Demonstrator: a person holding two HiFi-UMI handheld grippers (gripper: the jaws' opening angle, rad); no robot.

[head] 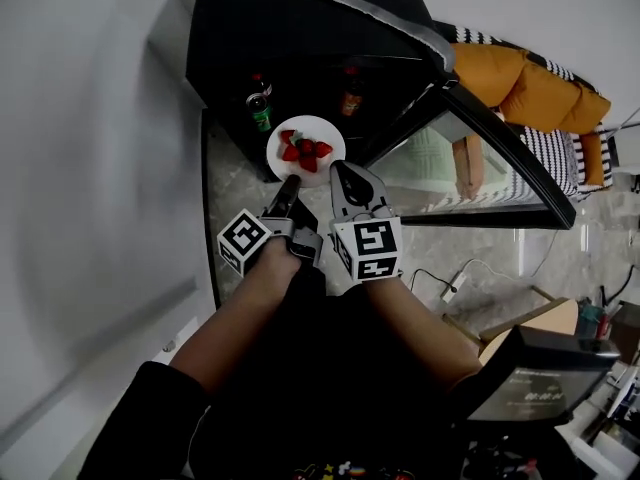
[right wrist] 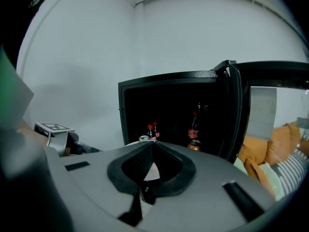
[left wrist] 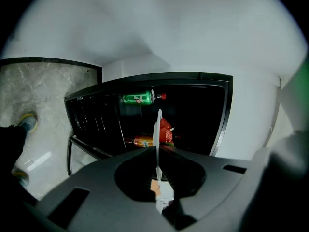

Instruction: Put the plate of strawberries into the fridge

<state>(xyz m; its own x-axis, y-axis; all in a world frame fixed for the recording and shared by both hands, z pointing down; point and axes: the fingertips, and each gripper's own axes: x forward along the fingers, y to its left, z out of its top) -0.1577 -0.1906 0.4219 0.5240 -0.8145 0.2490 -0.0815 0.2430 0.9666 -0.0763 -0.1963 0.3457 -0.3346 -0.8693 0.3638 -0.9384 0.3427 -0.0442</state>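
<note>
I have the plate [head: 318, 125] of strawberries [head: 305, 151] held up at the open front of the black fridge [head: 290, 28], which sits at 12 o'clock in the head view. The fridge's glass door [head: 480, 168] is swung out toward 3 o'clock.

My left hand-held gripper [head: 293, 181] comes in at the plate's 7 o'clock. In the left gripper view its jaws are clamped on the plate's rim [left wrist: 158, 129], which shows edge-on as a thin white line between them, with the berries [left wrist: 165, 132] just past it.

My right hand-held gripper [head: 338, 168] sits at the plate's 5 o'clock, tip at the rim. In the right gripper view its jaws are pressed together at the tip [right wrist: 151, 144]. I cannot tell whether they touch the plate.

Inside the fridge, a green bottle [head: 260, 118] stands at 10 o'clock of the plate and a dark bottle [head: 350, 98] at 1 o'clock. Orange cushions [head: 530, 88] lie at 2 o'clock, well apart from the fridge.
</note>
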